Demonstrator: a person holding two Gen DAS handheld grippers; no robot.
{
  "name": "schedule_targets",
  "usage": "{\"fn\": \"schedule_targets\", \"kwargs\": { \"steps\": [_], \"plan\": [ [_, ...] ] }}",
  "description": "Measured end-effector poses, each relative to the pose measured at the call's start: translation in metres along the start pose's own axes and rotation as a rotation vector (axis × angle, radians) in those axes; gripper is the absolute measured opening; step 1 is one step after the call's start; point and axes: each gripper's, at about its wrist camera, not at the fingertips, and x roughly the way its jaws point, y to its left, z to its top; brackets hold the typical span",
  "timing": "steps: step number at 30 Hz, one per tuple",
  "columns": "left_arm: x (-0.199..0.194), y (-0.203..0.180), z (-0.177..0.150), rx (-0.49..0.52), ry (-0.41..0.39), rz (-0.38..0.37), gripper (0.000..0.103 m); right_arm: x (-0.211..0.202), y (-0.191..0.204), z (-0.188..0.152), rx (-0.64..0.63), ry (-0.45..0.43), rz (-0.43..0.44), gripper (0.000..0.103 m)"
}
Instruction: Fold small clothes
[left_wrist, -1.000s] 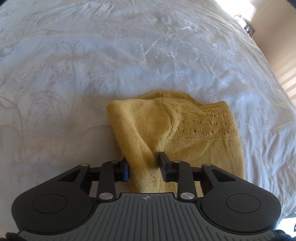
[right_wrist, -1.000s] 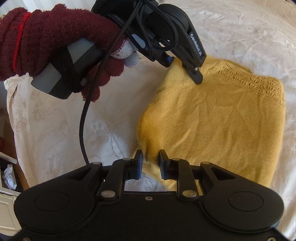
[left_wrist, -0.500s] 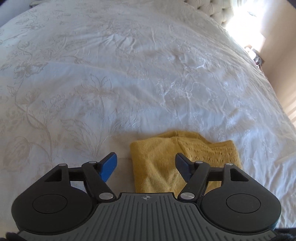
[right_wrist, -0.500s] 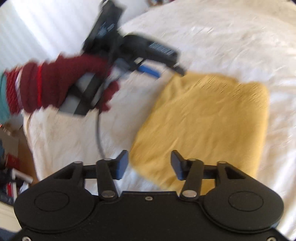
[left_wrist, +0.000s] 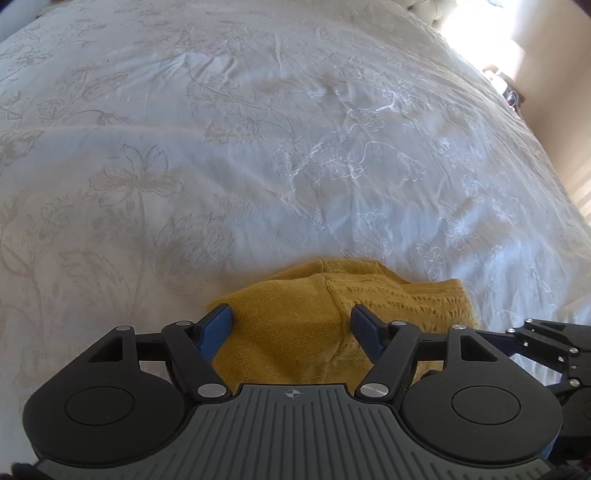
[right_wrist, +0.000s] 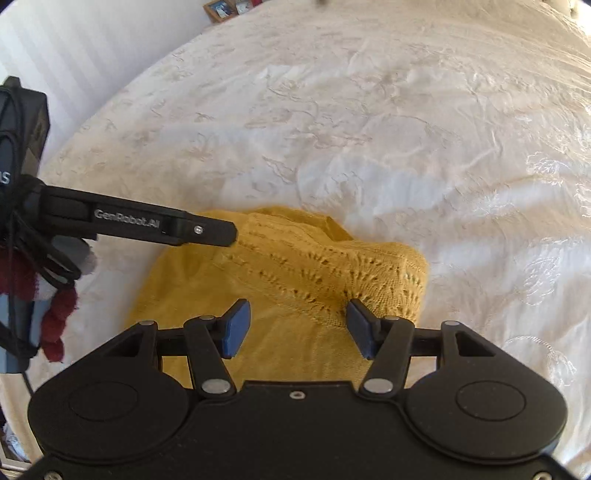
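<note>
Both tools spread wide over a folded mustard knit on the bed.

We see the white embroidered bedspread filling both views, and on it the yellow knitted garment lies folded in a compact bundle, lace-patterned panel on top. Our left tool hangs above its near edge, jaws wide apart, gripping nothing. Our right tool hovers alongside, equally spread and empty. A maroon-gloved hand holds the left tool at the right wrist view's edge.

Bare white bedspread lies open beyond the folded yellow garment, its only obstacle
</note>
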Motion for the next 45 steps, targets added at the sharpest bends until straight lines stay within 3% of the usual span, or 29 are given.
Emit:
{"fn": "schedule_targets", "kwargs": {
  "steps": [4,9,15,19,25,28,31,35,37,40,41,45],
  "plan": [
    [0.019,0.003,0.002,0.003,0.027,0.073,0.070,0.007,-0.014,-0.004,0.042,0.015,-0.033,0.062],
    [0.027,0.004,0.003,0.024,0.044,0.086,0.076,0.004,-0.014,-0.005,0.042,0.007,-0.038,0.062],
    [-0.023,0.005,-0.004,-0.003,-0.031,0.018,0.076,-0.025,-0.011,-0.011,0.050,-0.053,-0.003,0.064],
    [-0.055,-0.002,-0.039,0.010,-0.021,-0.018,0.076,-0.044,-0.001,-0.037,0.035,-0.046,0.018,0.067],
    [-0.054,-0.018,-0.113,0.025,0.125,-0.035,0.076,-0.045,0.004,-0.093,0.051,0.073,-0.007,0.069],
    [-0.047,-0.012,-0.146,0.002,0.184,0.005,0.076,-0.046,-0.006,-0.115,0.097,0.105,-0.035,0.070],
    [-0.051,0.000,-0.161,-0.079,0.189,0.010,0.077,-0.053,-0.018,-0.123,0.162,0.110,-0.039,0.074],
    [-0.060,0.018,-0.163,-0.195,0.188,0.003,0.077,-0.062,-0.024,-0.119,0.179,0.093,-0.027,0.074],
    [-0.067,0.023,-0.159,-0.232,0.166,-0.026,0.077,-0.070,-0.030,-0.112,0.201,0.044,0.012,0.076],
    [-0.075,0.026,-0.150,-0.283,0.094,-0.082,0.082,-0.076,-0.044,-0.095,0.244,-0.033,0.094,0.095],
    [-0.074,0.028,-0.144,-0.300,0.079,-0.093,0.088,-0.072,-0.046,-0.087,0.259,-0.048,0.122,0.100],
    [-0.053,0.031,-0.122,-0.357,0.061,-0.125,0.091,-0.048,-0.057,-0.058,0.315,-0.052,0.180,0.100]
  ]
}}
